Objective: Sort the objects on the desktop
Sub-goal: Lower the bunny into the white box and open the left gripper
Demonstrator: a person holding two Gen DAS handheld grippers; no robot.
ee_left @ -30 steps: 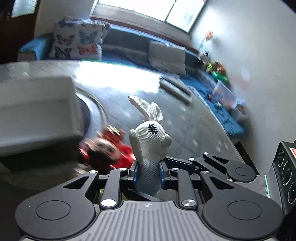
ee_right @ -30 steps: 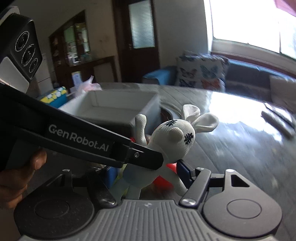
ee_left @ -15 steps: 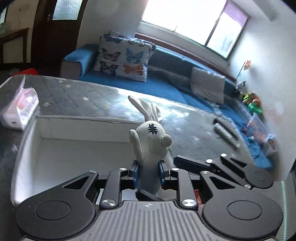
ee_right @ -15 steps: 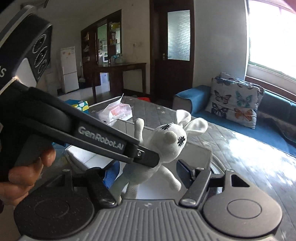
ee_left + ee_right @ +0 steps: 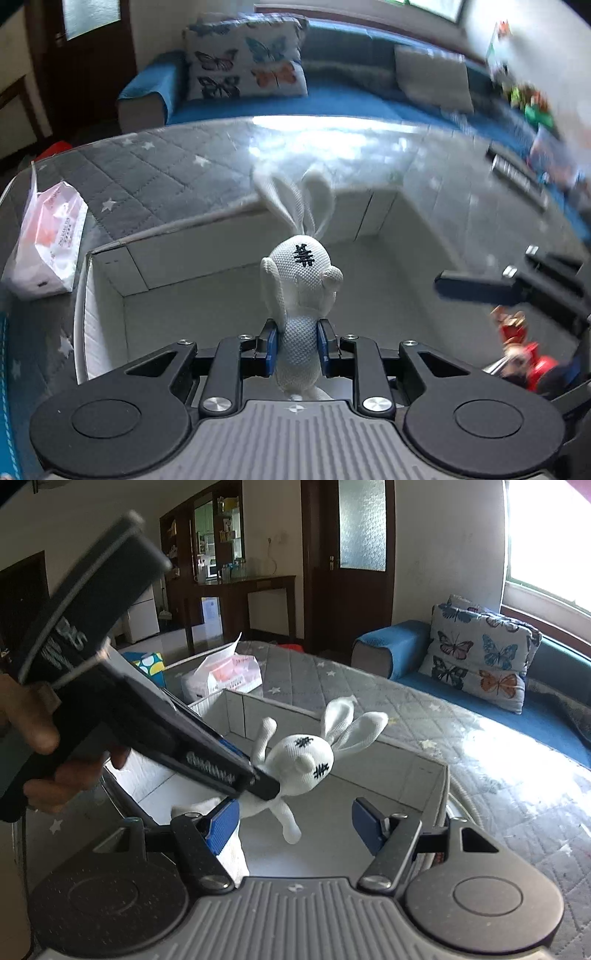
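Two blue pads [image 5: 271,345] of the left gripper [image 5: 297,345] are pressing in on the waist of a white knitted rabbit [image 5: 301,291], closed down to the width of its soft body and holding it upright, ears pointing away from the fingers. Just beyond and below the fingertips, an open white box [image 5: 207,266] is sitting with its interior bare, so the rabbit is hanging over the box and not yet resting in it. Off to the left of the fingers, outside the box wall, a tissue pack [image 5: 46,243] is lying on the quilted grey tabletop [image 5: 155,173]. The right gripper [image 5: 291,825] is standing wide open with nothing between its pads, hovering near the box's near edge; from its view the rabbit is hanging ahead of its fingertips, legs dangling free above the box floor. To the right of the left fingers a red toy [image 5: 532,365] is showing, blurred, so its details are not readable. The rabbit is looking light, limp and compressible, unlikely to break or slip from the ribbed pads; the torso is probably the best place to grip, since ears and limbs would likely flop and stretch. Releasing it here should let it drop softly into the box.
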